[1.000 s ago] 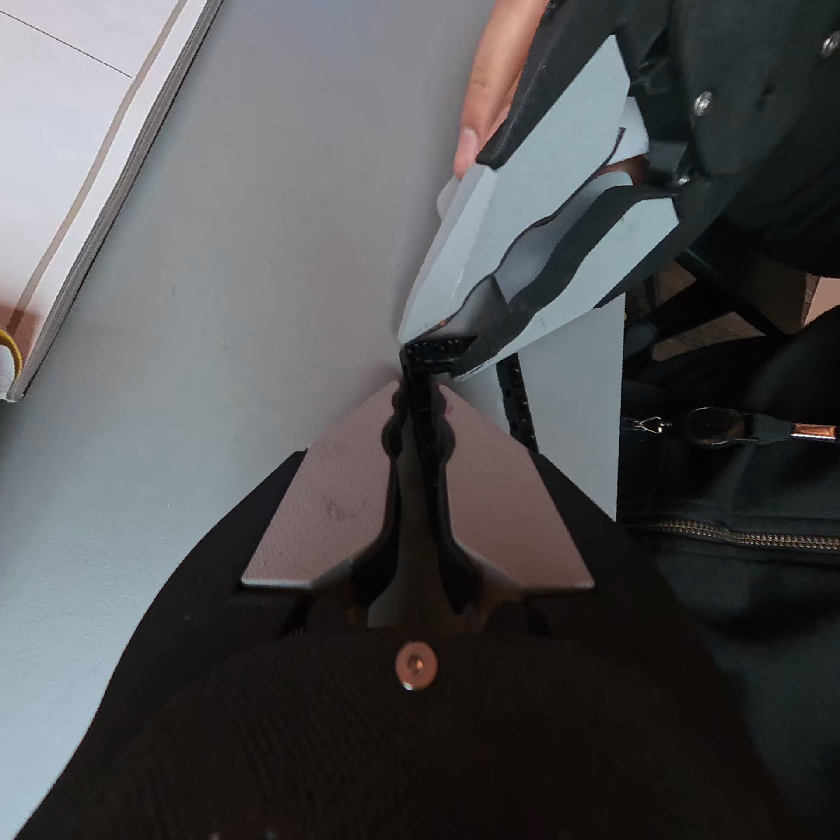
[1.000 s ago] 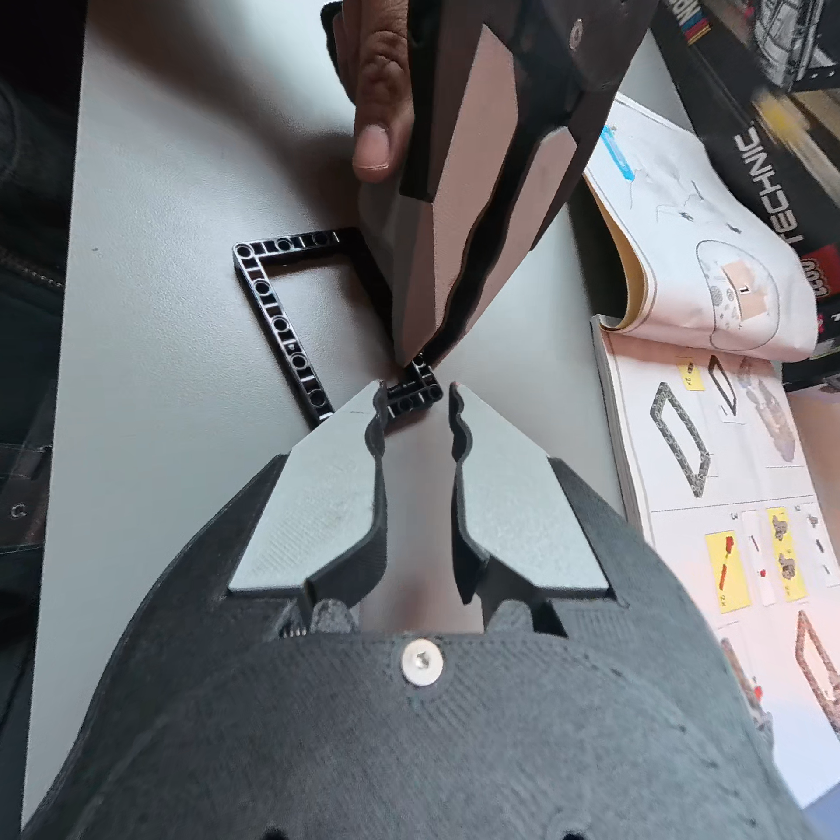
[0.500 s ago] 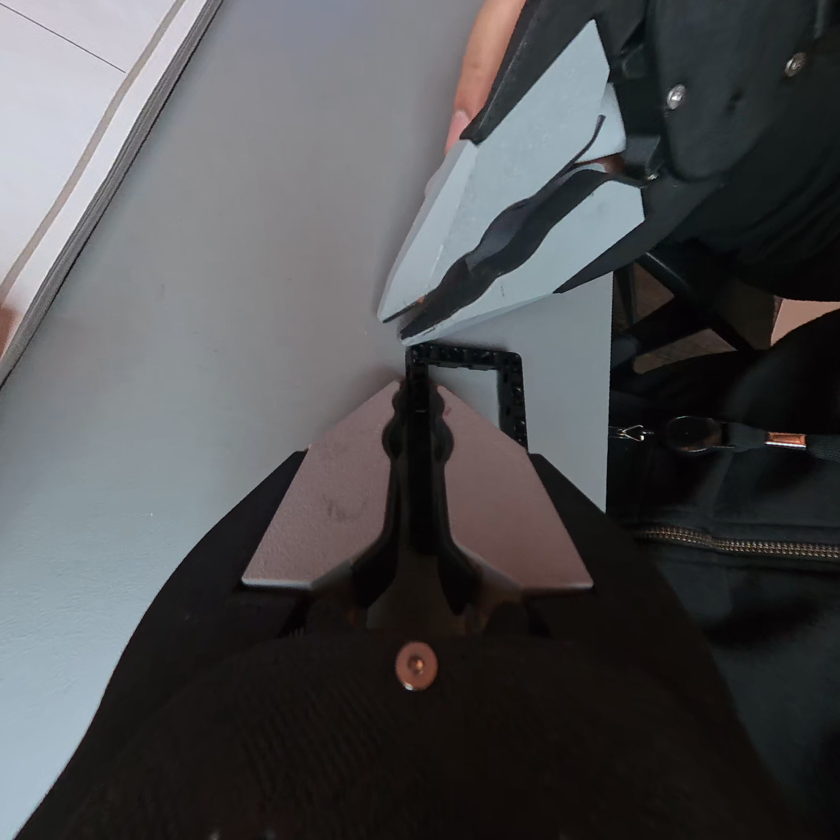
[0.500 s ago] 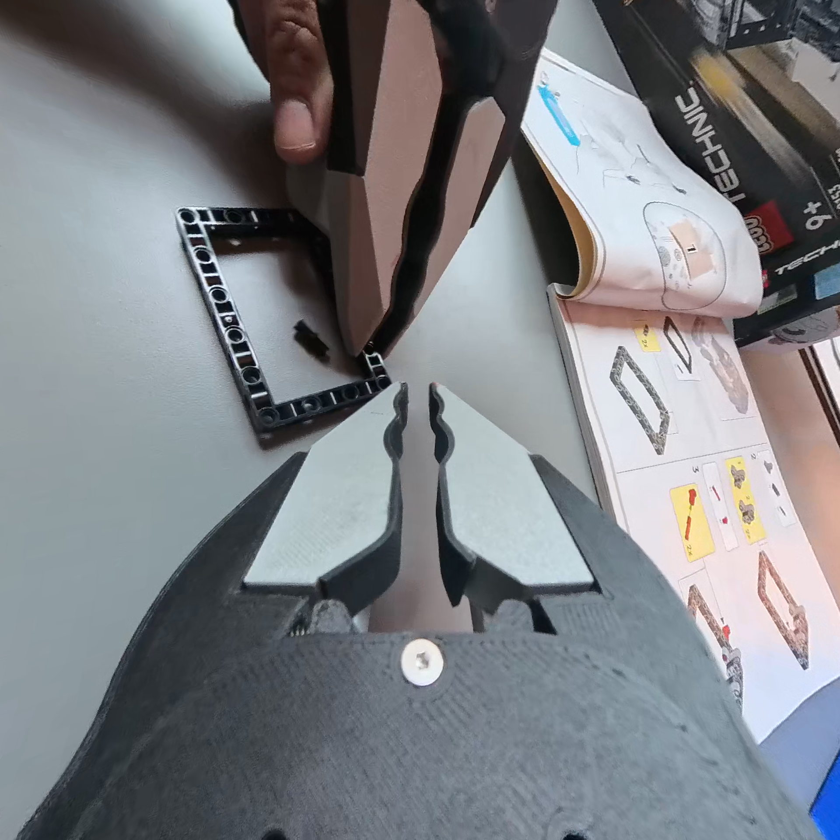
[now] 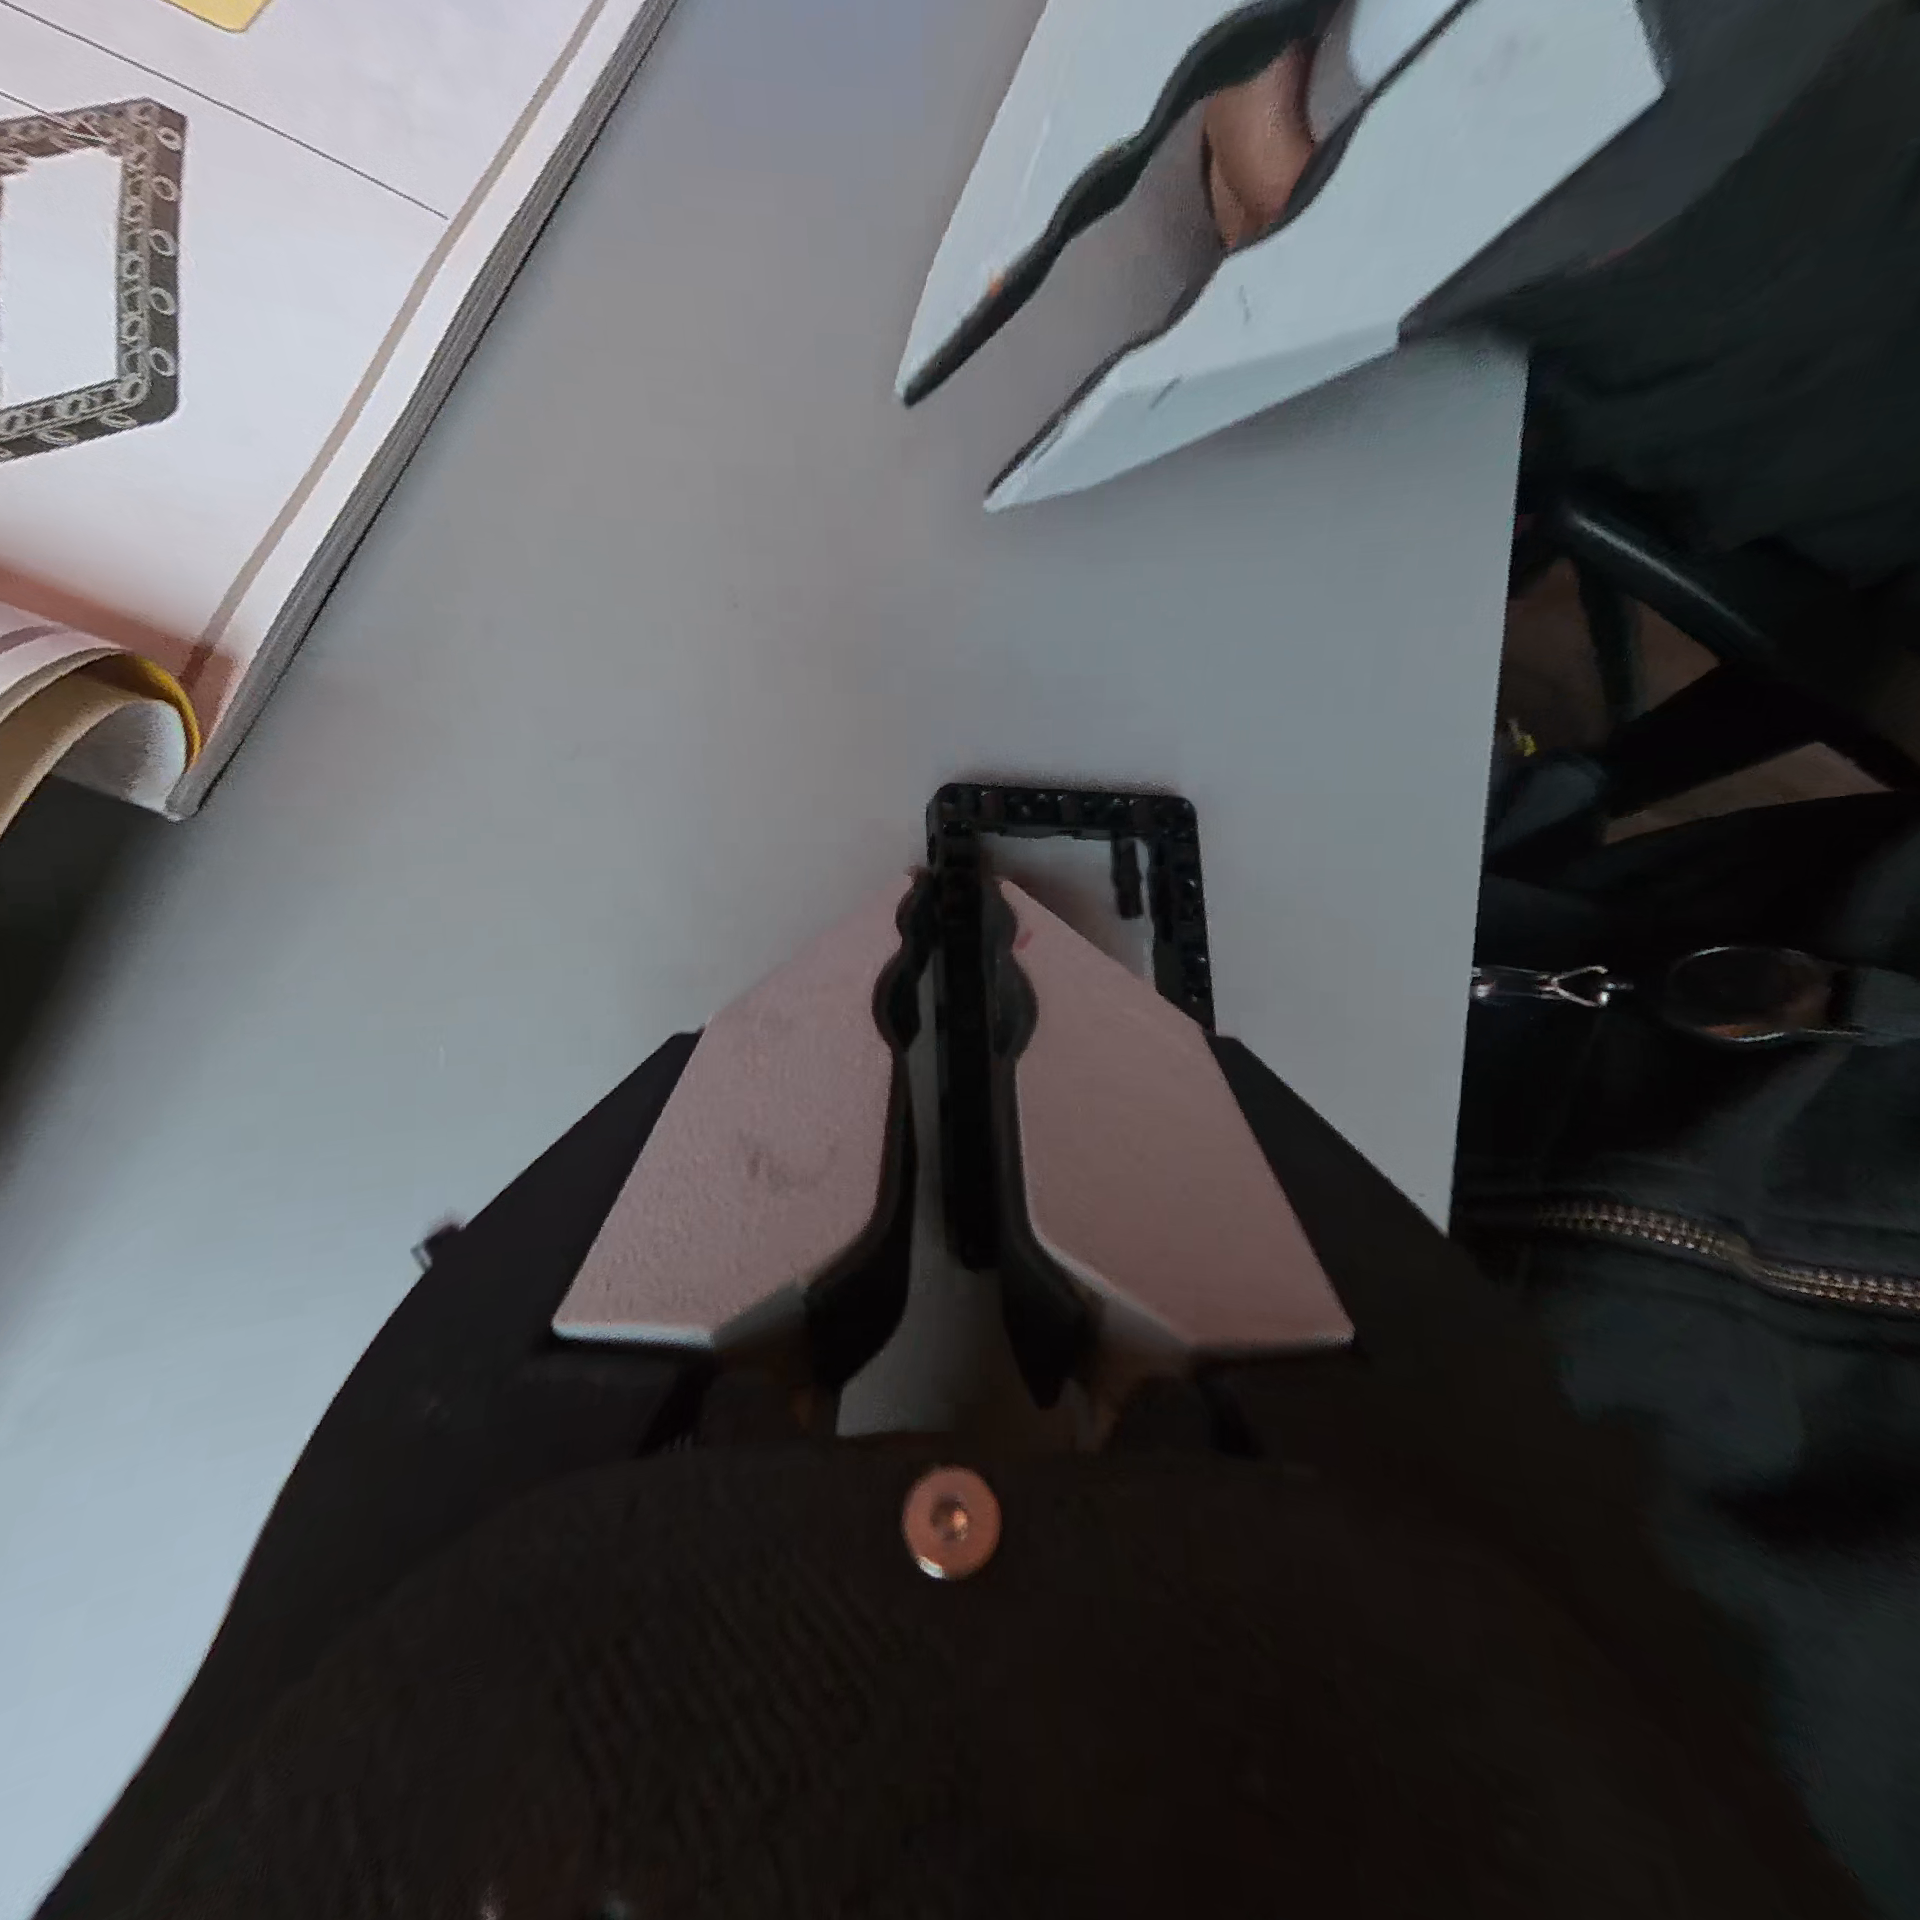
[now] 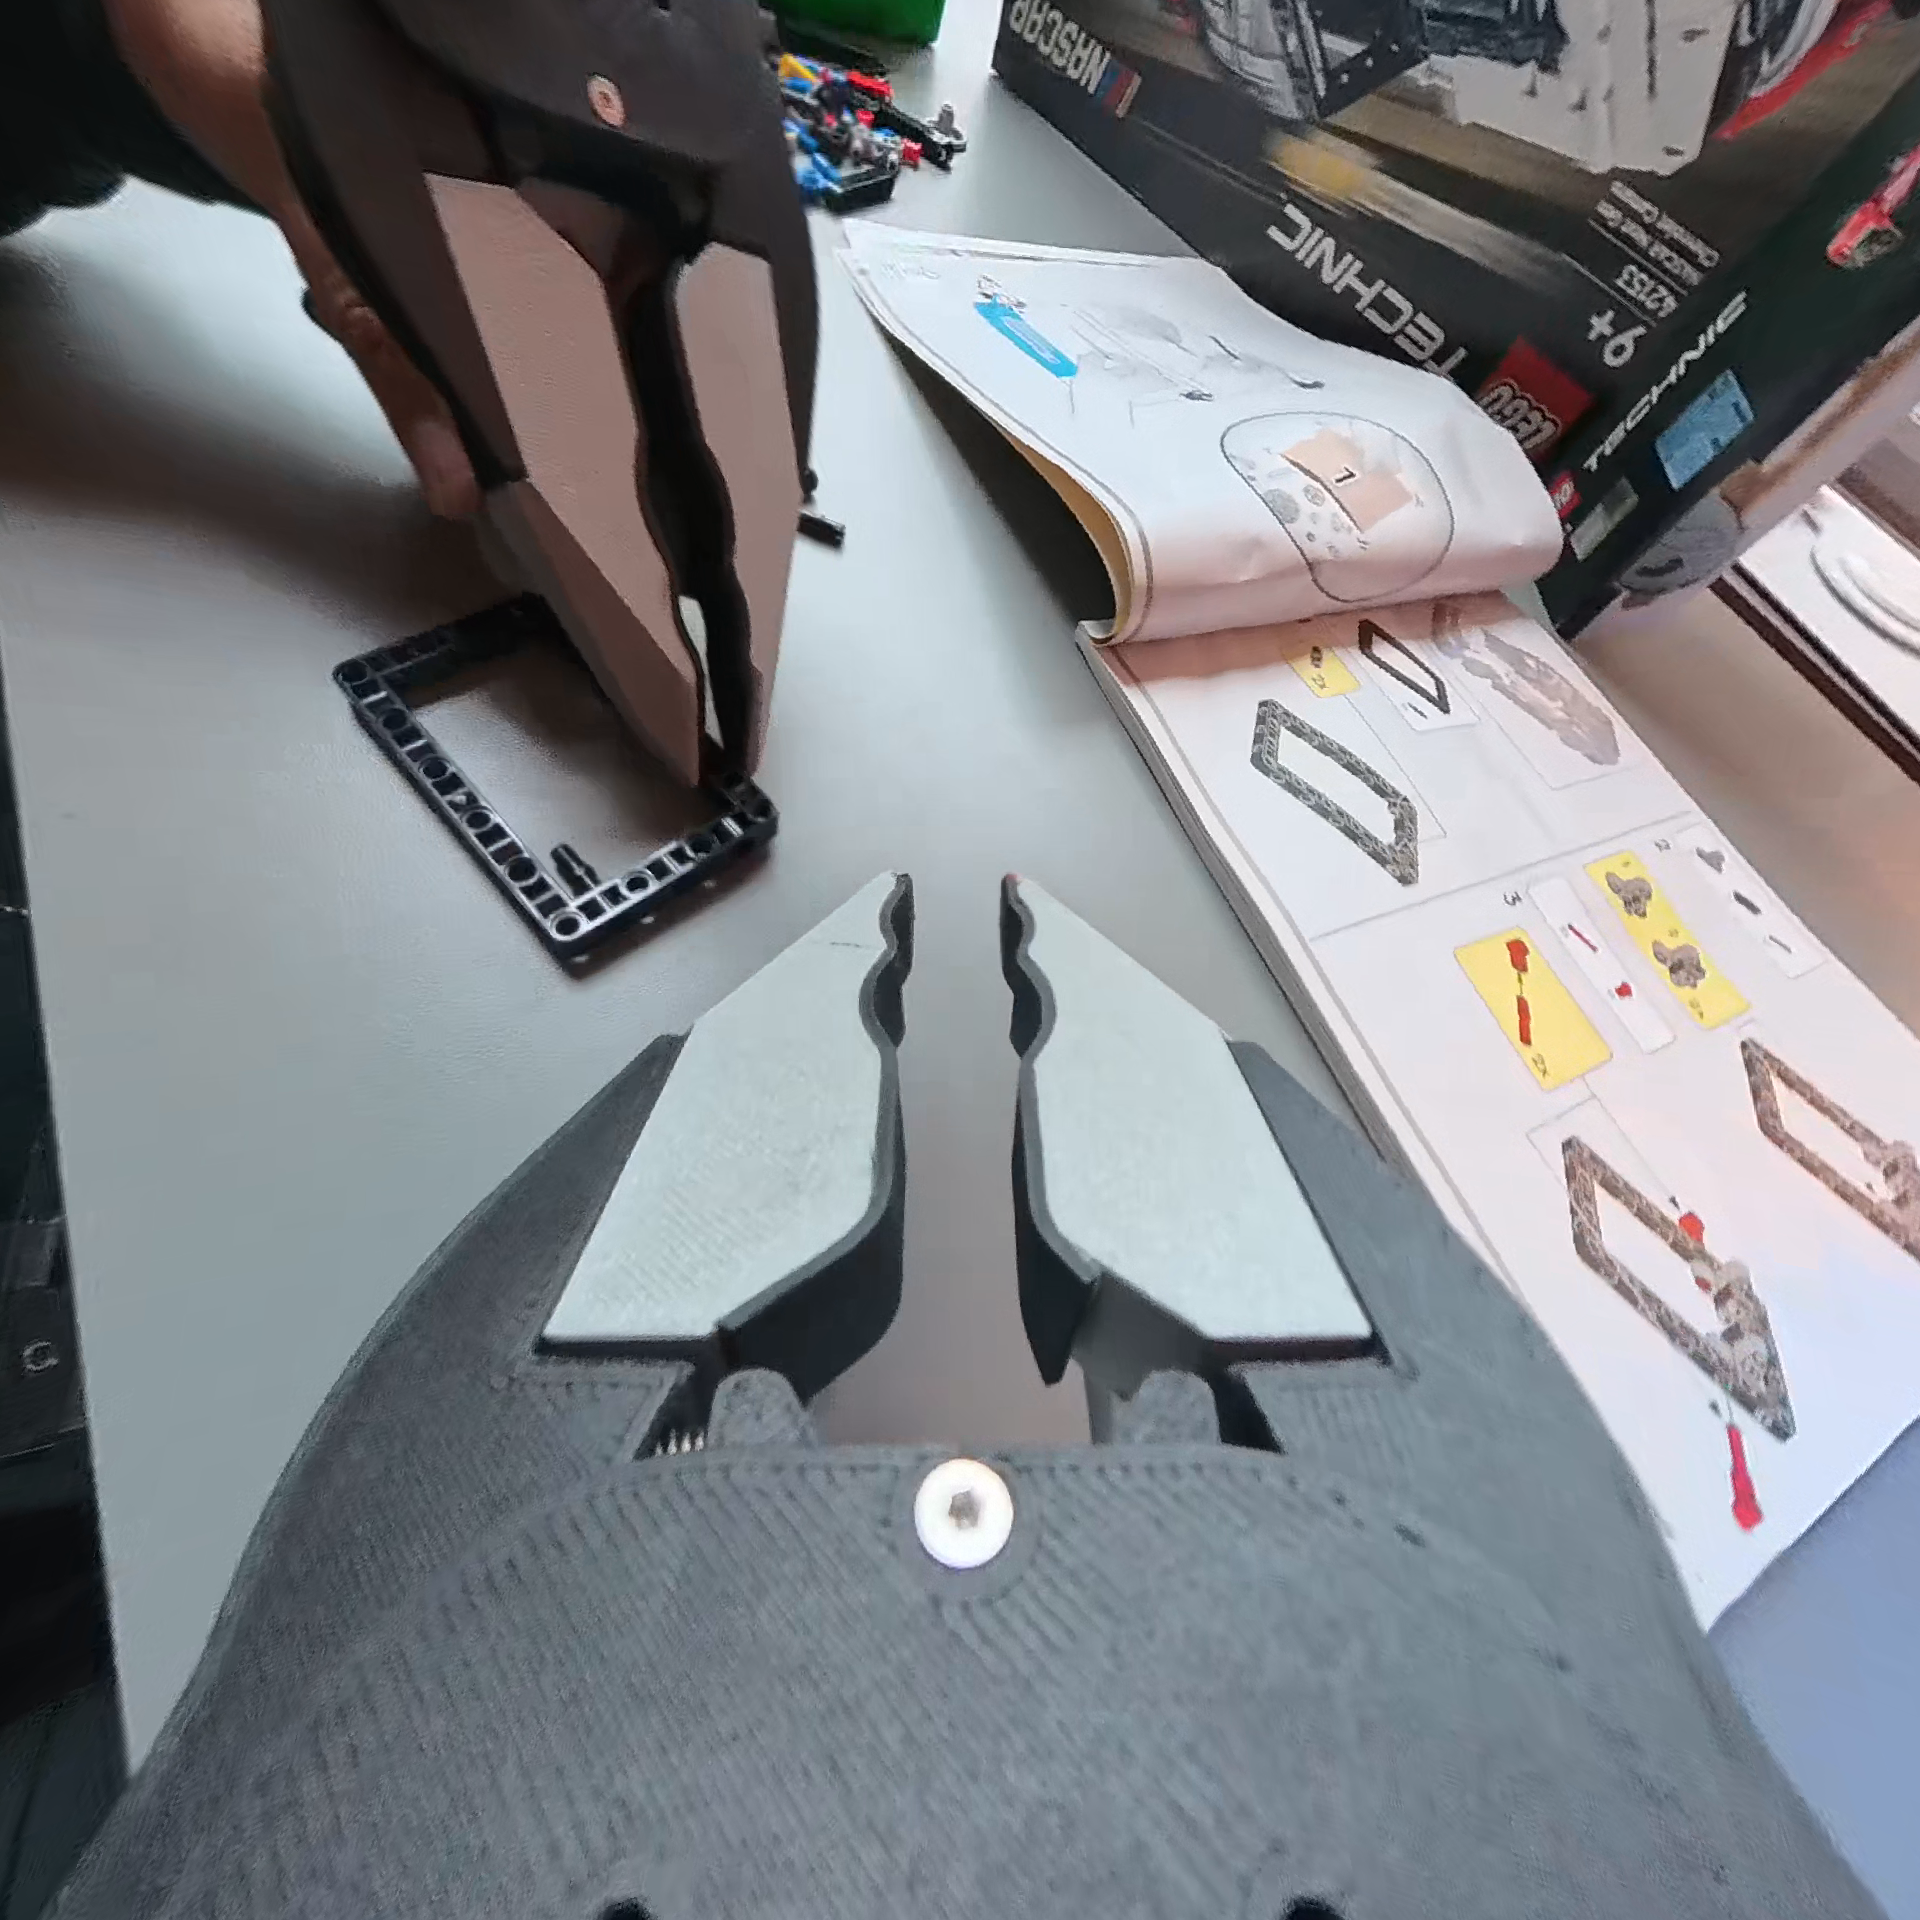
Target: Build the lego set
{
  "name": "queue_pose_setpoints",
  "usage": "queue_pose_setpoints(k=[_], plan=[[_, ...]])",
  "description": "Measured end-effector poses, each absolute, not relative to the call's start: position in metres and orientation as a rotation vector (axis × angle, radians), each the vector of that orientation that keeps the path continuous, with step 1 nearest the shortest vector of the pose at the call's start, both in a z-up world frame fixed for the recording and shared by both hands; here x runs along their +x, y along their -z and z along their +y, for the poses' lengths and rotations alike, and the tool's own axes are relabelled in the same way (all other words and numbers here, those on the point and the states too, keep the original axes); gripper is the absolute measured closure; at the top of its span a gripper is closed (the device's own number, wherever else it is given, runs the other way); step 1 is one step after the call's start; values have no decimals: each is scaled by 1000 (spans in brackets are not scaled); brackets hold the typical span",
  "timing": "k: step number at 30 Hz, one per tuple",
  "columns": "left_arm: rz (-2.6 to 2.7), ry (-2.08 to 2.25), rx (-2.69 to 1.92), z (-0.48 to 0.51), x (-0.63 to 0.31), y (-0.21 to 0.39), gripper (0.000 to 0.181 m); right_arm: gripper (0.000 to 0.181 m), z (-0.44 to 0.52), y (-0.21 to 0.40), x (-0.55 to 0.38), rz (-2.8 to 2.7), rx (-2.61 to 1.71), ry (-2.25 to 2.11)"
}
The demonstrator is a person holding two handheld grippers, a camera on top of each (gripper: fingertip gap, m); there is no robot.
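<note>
your left gripper (image 5: 956, 894) has its jaws clamped on one side of the black frame (image 6: 488, 821) lying on the worktop (image 6: 260, 1039), while your right gripper (image 6: 956, 894) hangs with jaws apart, holding nothing.

A desk-like hobby workspace: grey table (image 6: 260, 1091), open instruction booklet (image 6: 1507, 935), set box (image 6: 1455, 156), loose parts (image 6: 852, 114).

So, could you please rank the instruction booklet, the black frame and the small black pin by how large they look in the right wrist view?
1. Booklet, by far the largest.
2. Frame, flat on the table.
3. Pin, standing on the frame's near side, the smallest.
The booklet runs nearer the camera, but the gaps are too wide for that to change the order.
</note>
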State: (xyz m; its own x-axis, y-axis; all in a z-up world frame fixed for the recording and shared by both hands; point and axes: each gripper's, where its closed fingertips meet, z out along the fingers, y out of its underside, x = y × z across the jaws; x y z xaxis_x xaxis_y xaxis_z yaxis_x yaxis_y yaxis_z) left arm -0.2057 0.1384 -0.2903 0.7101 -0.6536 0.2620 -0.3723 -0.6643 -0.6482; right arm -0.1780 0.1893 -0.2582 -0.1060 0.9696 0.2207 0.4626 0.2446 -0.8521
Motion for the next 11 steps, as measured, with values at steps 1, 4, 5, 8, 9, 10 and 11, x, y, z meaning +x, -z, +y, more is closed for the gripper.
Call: queue_pose_setpoints(k=[1,4,5,8,9,10,11], plan=[[790,633,-2340,135,-206,289,175,168,189,258,-175,-1692,-1348,-792],[789,583,-2289,132,-209,277,175,167,189,259,-168,-1678,-1388,-805],[786,572,-2262,131,-210,271,175,166,189,259,-167,-1676,-1397,-813],[789,537,-2169,128,-212,251,175,166,184,261,-164,-1692,-1409,-840],[793,508,-2143,128,-214,246,175,166,180,262,-164,-1711,-1412,-851],[791,476,-2130,127,-216,242,175,166,173,264,-165,-1741,-1409,-874],[792,448,-2120,124,-219,239,175,166,164,266,-166,-1780,-1399,-899]])
